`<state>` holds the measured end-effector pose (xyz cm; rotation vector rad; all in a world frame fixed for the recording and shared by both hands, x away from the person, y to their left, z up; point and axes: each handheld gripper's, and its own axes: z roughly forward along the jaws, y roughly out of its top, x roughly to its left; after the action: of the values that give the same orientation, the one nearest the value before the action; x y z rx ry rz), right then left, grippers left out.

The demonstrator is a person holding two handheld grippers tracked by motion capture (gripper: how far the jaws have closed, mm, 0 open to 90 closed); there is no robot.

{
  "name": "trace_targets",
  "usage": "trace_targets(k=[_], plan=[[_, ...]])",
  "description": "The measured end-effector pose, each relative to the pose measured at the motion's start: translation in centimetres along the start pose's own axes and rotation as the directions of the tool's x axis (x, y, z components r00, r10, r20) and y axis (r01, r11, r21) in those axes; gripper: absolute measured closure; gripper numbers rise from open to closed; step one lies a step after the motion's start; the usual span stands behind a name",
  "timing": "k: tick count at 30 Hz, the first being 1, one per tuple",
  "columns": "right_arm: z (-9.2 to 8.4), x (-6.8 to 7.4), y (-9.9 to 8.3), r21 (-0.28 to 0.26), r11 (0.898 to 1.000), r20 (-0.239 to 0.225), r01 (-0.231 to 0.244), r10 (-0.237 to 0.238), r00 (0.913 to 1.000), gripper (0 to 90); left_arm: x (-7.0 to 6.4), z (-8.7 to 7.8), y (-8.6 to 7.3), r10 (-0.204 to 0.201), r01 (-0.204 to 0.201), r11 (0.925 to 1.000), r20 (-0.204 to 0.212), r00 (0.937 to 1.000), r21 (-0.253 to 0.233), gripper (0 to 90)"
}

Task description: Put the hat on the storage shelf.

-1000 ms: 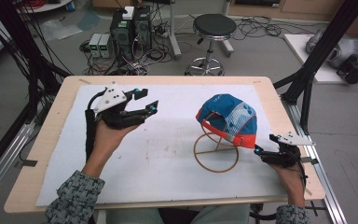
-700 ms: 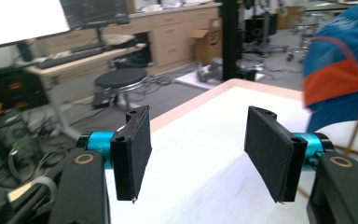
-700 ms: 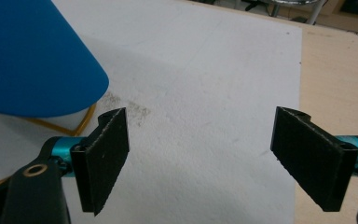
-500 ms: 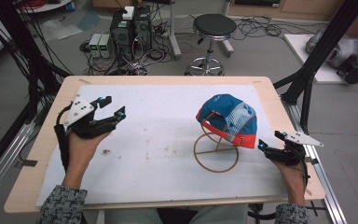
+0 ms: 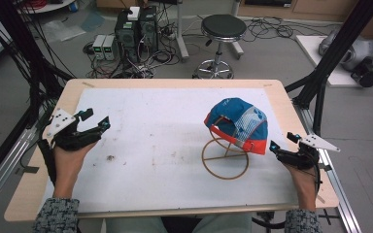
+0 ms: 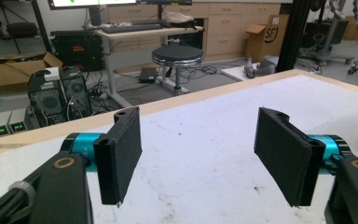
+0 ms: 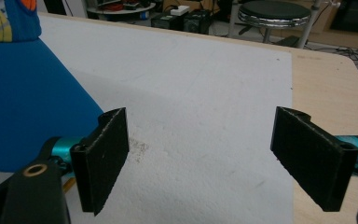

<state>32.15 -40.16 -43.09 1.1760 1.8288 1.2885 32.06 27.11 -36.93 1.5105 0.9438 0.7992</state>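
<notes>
— Blue and orange, that cap (image 5: 238,124); where does it sit right now?

— On top of the wire stand (image 5: 225,156), toward the right of the worktop (image 5: 175,87), brim pointing at the right claw (image 5: 278,150). That claw is just beside the brim, spread wide and grasping nothing. In the right gripper view the blue brim (image 7: 23,102) lies close against one jaw.

— And the other one?

— The left claw (image 5: 93,121) is well apart, near the left edge, also released and empty.

— What could go wrong?

— My guess: the stand looks light and thin. A sideways nudge from the right claw could tip it or slide the cap off. A pinch on the soft brim alone might also drag the stand along.

— The surface?

— White sheet (image 5: 165,145) over a pale wooden top, with a few brown smudges (image 5: 110,157) near the middle-left.

— The room?

— A black stool (image 5: 223,29), computer towers (image 5: 136,29) and tangled cables on a grey floor beyond the far edge.
</notes>
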Motion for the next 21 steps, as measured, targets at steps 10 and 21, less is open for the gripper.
trace_targets(k=[10, 21], plan=[[0.5, -0.1, 0.4, -0.013, 1.000, -0.012, -0.023, 0.023, 0.9997, 17.5, 1.8, -1.5, -1.8, -0.030, 0.031, 0.9995, -0.066, 0.9973, 0.004, 26.7], [1.1, 0.3, 0.6, -0.002, 1.000, -0.019, -0.005, 0.005, 0.9998, 17.5, 2.7, -1.7, -3.1, -0.047, 0.049, 0.9985, -0.102, 0.9936, 0.023, 23.9]])
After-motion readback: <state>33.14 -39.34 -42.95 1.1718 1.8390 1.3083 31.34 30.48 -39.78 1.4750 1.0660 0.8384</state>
